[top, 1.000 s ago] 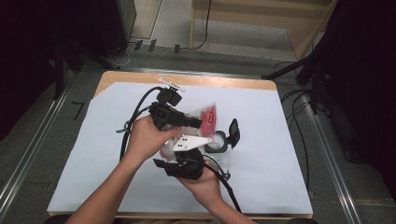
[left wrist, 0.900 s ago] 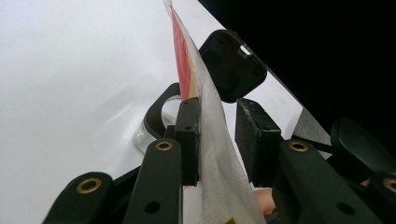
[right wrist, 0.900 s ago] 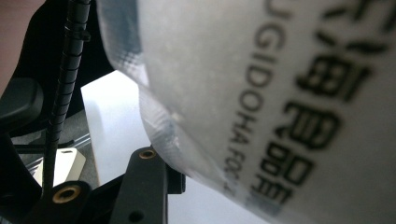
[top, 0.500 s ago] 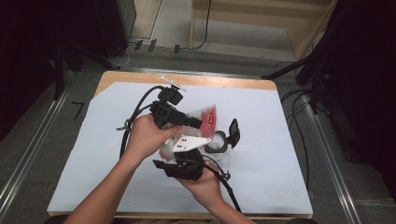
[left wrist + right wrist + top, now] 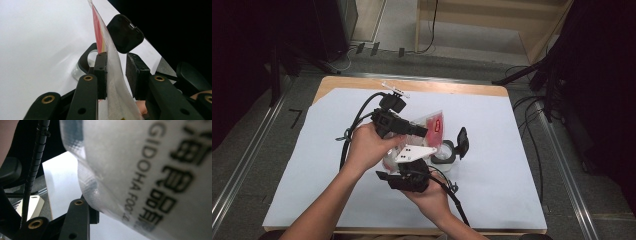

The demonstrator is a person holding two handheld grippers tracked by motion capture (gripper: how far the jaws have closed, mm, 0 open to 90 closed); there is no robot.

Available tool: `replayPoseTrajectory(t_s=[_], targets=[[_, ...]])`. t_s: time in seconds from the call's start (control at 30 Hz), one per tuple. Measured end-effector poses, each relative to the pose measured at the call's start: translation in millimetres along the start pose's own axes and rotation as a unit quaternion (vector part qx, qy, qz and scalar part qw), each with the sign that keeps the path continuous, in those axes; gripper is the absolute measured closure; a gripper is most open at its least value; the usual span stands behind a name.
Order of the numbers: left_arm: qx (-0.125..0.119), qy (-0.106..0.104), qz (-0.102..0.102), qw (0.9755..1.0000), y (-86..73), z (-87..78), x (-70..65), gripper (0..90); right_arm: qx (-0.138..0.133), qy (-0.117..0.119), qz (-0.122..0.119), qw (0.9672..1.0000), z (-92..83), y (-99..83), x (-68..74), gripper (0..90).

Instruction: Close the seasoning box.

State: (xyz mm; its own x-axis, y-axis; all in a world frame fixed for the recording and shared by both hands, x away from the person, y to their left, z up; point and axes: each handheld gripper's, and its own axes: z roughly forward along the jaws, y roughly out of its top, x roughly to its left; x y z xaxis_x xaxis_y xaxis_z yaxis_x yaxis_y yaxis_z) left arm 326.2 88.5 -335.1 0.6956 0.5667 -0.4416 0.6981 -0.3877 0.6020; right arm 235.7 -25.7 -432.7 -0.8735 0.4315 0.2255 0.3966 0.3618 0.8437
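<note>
Left gripper (image 5: 424, 132), upper-centre of the high view: you've got it lying roughly level, pointing right, w/ the edge of the clear plastic food pouch (image 5: 432, 125) running between its jaws. In the left gripper view the pouch (image 5: 110, 75) lies against the left pad (image 5: 101, 72); there's a visible gap to the right pad (image 5: 136, 75). So jaws partly closed around the film, not clamped flat — looks more like steadying the top edge than a firm pinch, though I can't tell how hard it bears on the left pad.

Right gripper (image 5: 408, 170), lower-centre of the high view, comes up from below, grey plate (image 5: 414, 153) on top. In the right gripper view the pouch (image 5: 140, 170) w/ black print crowds the lens and only one jaw arm shows at bottom-left, so whether it's gripping the bag: can't tell.

Pouch is held up off the white table cover (image 5: 512, 150), between both tools, red label (image 5: 437, 124) toward the right. Just right of centre a small clear jar (image 5: 443, 152) w/ its black flip lid (image 5: 462, 141) open stands under the pouch's edge — judging by that, you're keeping the bag upright over the mouth to tip contents in.
</note>
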Motion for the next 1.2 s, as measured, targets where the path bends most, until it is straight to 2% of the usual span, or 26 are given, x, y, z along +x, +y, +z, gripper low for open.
replayPoseTrajectory(t_s=[0.13, 0.33, 0.43, 0.67, 0.8, 0.9, 1.03, 1.2], targets=[[0.0, 0.001, 0.0, 1.0, 1.0, 0.0, 1.3, 71.8, 0.002, 0.003, 0.009, 0.9999, 0.2, 1.7, 0.6, 64.1], [-0.007, 0.003, 0.002, 1.0, 1.4, 0.5, -0.2, 72.4, 0.002, 0.003, 0.008, 1.0, -2.3, 2.3, -1.0, 64.1], [-0.004, -0.002, -0.004, 1.0, 1.7, 0.4, 1.6, 71.5, 0.002, 0.01, 0.018, 0.9998, -1.4, 4.1, 0.0, 64.1], [-0.004, -0.011, -0.002, 0.9999, 1.9, 2.3, 2.6, 69.2, 0.004, 0.01, 0.022, 0.9997, -1.7, 4.5, -0.1, 64.1], [-0.004, -0.003, -0.001, 1.0, 1.8, 2.6, 1.9, 71.1, 0.005, 0.009, 0.023, 0.9997, -2.2, 4.5, 0.1, 64.1], [0.0, 0.011, -0.003, 0.9999, 1.7, 1.8, 1.1, 71.4, 0.004, 0.01, 0.022, 0.9997, -2.5, 4.4, 0.0, 64.2], [0.003, 0.02, 0.005, 0.9998, 1.6, 1.6, -1.7, 72.4, 0.002, 0.009, 0.019, 0.9998, -2.4, 3.7, 0.1, 64.3], [0.0, 0.021, 0.004, 0.9998, 1.2, 1.9, -2.9, 72.4, 0.001, 0.008, 0.017, 0.9998, -2.7, 3.2, 0.1, 64.3]])
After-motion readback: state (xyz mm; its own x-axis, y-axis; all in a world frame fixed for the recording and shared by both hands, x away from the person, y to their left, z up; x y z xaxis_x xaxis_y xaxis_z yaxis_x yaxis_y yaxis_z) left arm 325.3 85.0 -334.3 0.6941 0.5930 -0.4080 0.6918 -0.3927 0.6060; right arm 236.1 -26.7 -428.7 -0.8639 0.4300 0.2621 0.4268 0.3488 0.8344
